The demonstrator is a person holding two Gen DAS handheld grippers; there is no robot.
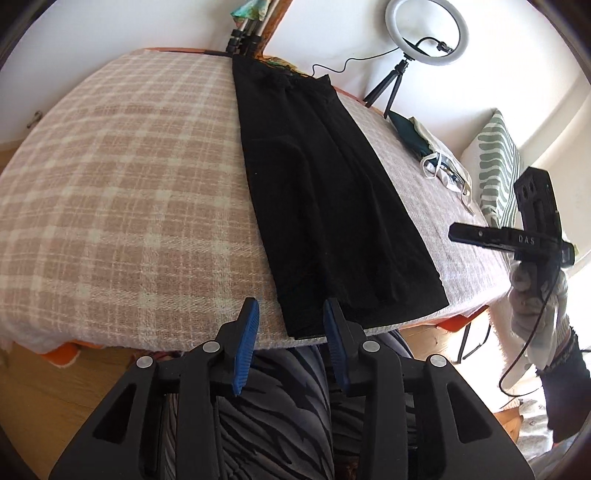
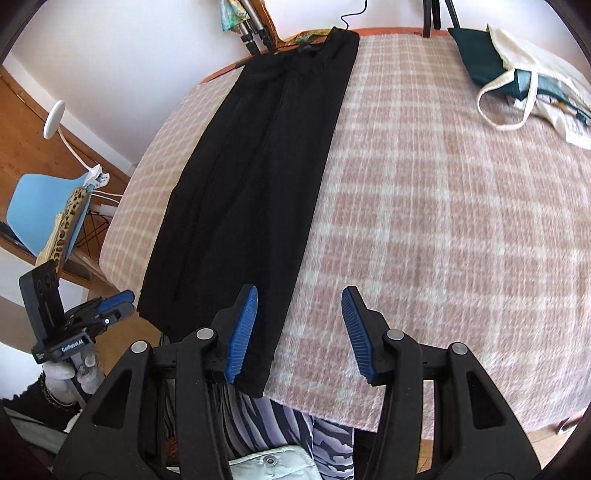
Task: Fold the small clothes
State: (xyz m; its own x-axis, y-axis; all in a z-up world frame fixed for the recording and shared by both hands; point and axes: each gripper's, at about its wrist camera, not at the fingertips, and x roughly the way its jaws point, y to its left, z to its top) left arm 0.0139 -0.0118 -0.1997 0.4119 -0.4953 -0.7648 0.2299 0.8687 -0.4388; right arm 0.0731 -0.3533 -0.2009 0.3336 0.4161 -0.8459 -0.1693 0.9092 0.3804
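A long black garment [image 1: 325, 192] lies flat, folded lengthwise into a narrow strip, on the pink plaid blanket [image 1: 122, 192] that covers the table. It runs from the far edge to the near edge, and shows in the right wrist view too [image 2: 251, 177]. My left gripper [image 1: 290, 328] is open and empty, just over the garment's near hem. My right gripper [image 2: 299, 325] is open and empty, over the near right edge of the garment. Each gripper also shows in the other's view, held off the table side [image 1: 517, 236] [image 2: 107, 302].
A cream tote bag with dark green cloth [image 2: 524, 81] lies at the far right of the blanket. A ring light on a small tripod [image 1: 424, 33] stands at the far edge. A blue chair [image 2: 44, 210] stands left of the table. A green patterned cushion [image 1: 498, 162] sits to the right.
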